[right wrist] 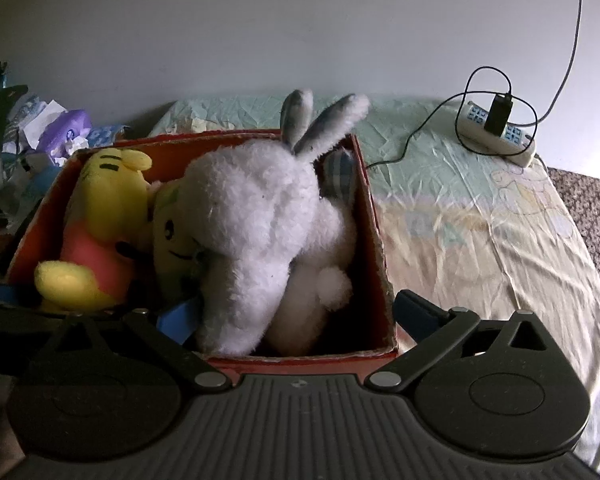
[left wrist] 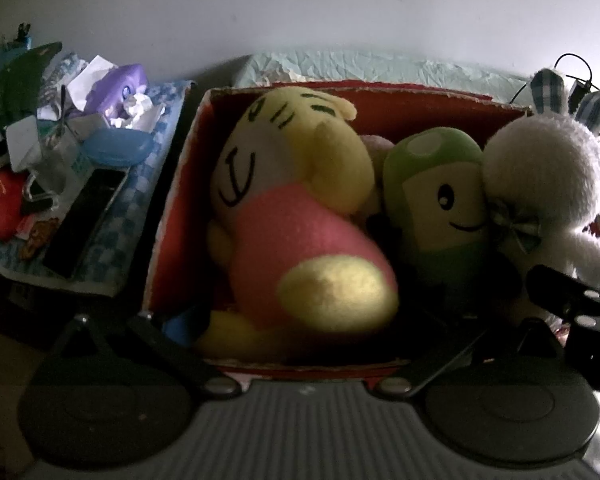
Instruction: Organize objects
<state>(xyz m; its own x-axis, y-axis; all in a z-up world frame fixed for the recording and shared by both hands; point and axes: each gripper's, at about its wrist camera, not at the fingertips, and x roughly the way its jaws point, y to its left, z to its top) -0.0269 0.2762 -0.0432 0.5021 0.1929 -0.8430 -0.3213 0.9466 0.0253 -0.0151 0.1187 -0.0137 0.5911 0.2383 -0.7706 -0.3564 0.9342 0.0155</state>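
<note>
At frame centre, the red box point(right wrist: 374, 216) on the bed point(right wrist: 480, 208) holds a yellow toy point(left wrist: 296, 216), green toy point(left wrist: 436, 200) and white rabbit point(right wrist: 256, 216). Both the left hand-held gripper point(left wrist: 300, 320) and right hand-held gripper point(right wrist: 296, 316) are spread wide, empty.

a bedroom in a home: a bed point(right wrist: 480, 208) with a wrinkled sheet against a plain wall, a power strip point(right wrist: 500, 136) lying on it, a cluttered side table point(left wrist: 112, 216) beside it.
</note>
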